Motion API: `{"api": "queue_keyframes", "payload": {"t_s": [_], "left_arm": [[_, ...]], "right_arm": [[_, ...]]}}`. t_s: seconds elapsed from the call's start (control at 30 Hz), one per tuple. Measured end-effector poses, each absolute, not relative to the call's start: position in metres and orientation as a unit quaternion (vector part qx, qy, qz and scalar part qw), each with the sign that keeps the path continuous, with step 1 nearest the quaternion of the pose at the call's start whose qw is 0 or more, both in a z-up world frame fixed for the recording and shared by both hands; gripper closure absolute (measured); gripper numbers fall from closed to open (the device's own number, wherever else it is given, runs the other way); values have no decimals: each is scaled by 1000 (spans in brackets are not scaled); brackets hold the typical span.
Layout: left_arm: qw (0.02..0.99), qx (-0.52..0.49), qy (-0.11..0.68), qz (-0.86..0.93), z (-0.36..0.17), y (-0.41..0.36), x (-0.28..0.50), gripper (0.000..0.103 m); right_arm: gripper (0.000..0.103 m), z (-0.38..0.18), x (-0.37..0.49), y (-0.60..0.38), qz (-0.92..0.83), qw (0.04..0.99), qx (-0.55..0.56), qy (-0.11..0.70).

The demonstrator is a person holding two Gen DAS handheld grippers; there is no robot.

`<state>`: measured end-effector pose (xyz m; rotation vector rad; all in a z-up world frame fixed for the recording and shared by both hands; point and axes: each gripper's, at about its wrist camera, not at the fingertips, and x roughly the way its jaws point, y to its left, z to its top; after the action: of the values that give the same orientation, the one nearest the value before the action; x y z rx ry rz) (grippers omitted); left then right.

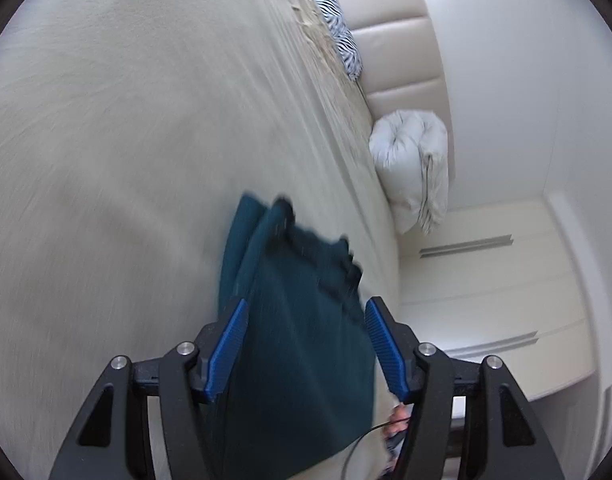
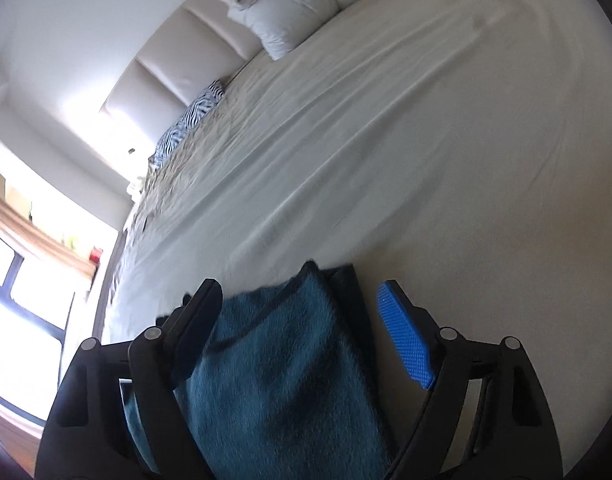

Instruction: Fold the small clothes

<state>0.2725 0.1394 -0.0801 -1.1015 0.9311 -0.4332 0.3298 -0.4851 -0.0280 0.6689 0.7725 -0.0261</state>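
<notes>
Teal garment (image 1: 298,320) lying between the spread jaws of the left gripper (image 1: 306,348) and likewise the right gripper (image 2: 302,332), resting on the bed sheet (image 1: 126,140), pads apart from the cloth. Probably a fold just laid and let go. Next: back out cleanly, then regrip an edge.

One teal garment (image 1: 298,320), folded, on one bed (image 1: 126,140). Two grippers: left gripper (image 1: 306,308) and right gripper (image 2: 302,292), two fingers (image 2: 406,336) each, four in all. One white pillow (image 1: 414,168) at the headboard (image 1: 398,60), one only. One zebra-striped cushion (image 1: 342,32) further along. Padded headboard panels visible: three. Wardrobe handles (image 1: 466,246) in left wrist view: two. One window (image 2: 30,304) in right wrist view.
</notes>
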Motion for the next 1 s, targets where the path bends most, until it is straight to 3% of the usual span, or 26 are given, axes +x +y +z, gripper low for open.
{"api": "queue_keyframes", "payload": {"t_s": [0.13,0.27,0.43,0.53,0.77,1.0], "left_arm": [[758,-458,423,-190,-75,131,244,41],[787,-408,428,-177,-73,122,220,47],[797,-373,445,-168,-81,110,206,53],[808,-348,447,-162,-82,102,196,56],[823,-322,443,-147,-83,97,185,68],[836,-294,442,-141,-81,88,181,77]], "right_arm": [[27,-23,305,-457,-7,889,237,391],[38,-25,282,-436,-7,897,175,406],[39,-35,253,-425,-17,899,135,417],[39,-41,235,-428,-21,897,140,418],[63,-54,217,-443,-27,890,152,428],[64,-65,209,-451,-32,882,158,442]]}}
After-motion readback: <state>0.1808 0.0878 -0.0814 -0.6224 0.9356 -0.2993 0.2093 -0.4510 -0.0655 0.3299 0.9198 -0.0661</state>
